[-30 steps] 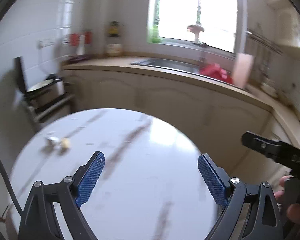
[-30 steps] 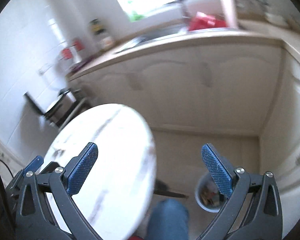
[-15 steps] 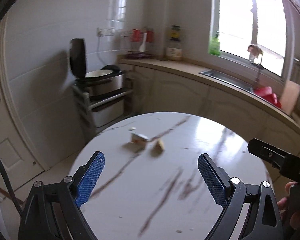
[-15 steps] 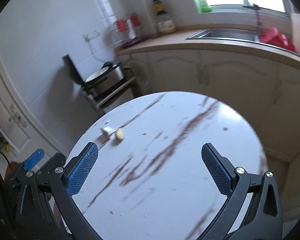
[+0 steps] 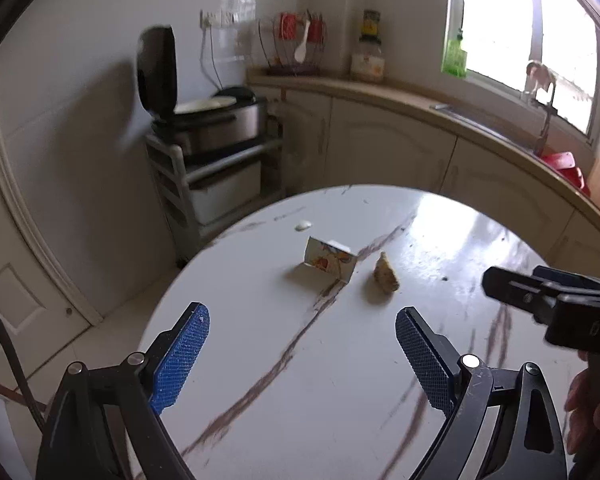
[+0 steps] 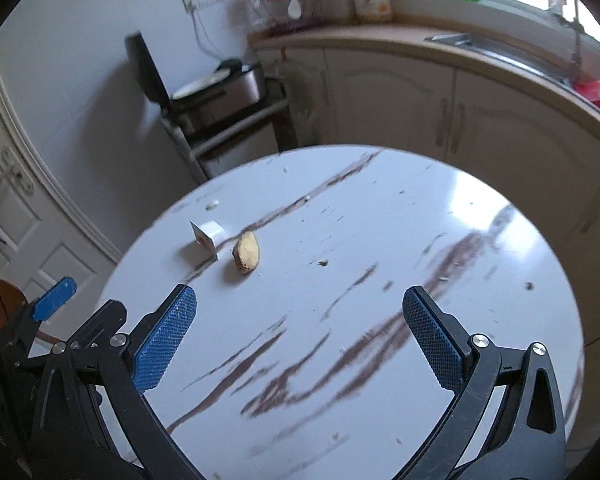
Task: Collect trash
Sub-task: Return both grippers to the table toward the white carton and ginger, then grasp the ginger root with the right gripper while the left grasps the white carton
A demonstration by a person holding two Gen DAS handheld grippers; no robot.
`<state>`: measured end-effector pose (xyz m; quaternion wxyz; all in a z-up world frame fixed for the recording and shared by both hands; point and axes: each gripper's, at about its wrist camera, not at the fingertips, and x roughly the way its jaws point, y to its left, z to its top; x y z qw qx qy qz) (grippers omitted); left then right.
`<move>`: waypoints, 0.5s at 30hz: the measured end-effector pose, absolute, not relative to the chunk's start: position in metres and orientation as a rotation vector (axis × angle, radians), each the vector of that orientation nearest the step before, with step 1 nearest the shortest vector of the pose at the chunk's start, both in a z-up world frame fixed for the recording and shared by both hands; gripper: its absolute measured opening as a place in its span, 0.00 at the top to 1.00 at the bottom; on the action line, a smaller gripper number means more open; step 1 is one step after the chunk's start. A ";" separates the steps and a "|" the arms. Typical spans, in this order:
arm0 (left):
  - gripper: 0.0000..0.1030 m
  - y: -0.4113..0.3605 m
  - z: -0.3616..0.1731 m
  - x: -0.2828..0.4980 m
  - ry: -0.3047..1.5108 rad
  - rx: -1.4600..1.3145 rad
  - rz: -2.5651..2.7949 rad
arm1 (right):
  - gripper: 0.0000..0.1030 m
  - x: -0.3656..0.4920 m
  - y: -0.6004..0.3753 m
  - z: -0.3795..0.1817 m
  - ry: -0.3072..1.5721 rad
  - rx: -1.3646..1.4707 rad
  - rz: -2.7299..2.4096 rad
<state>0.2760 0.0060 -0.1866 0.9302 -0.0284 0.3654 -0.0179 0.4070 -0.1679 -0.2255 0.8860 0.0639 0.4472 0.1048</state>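
Observation:
A small printed carton lies on the round white marble table, with a yellowish food scrap just right of it. Both also show in the right wrist view, the carton and the scrap at the table's far left. A small white bit lies beyond the carton. My left gripper is open and empty, above the table short of the carton. My right gripper is open and empty over the table's middle; it also shows at the right of the left wrist view.
A rice cooker with raised lid stands on a trolley by the wall behind the table. Cabinets and a counter with a sink run along the back and right. A door is at the left. Crumbs dot the table.
Both grippers have swung left from the cabinets and floor toward the table and moved closer to the carton and scrap. Both have stayed open.

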 end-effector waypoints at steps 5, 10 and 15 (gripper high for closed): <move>0.11 0.019 -0.206 0.315 0.787 -0.072 -0.021 | 0.02 0.439 -0.149 -0.258 1.002 0.095 0.248; 0.11 0.023 -0.216 0.346 0.813 -0.058 -0.008 | 0.06 0.464 -0.130 -0.279 1.043 0.058 0.271; 0.11 0.026 -0.224 0.372 0.830 -0.024 0.030 | 0.27 0.482 -0.120 -0.294 1.080 0.029 0.285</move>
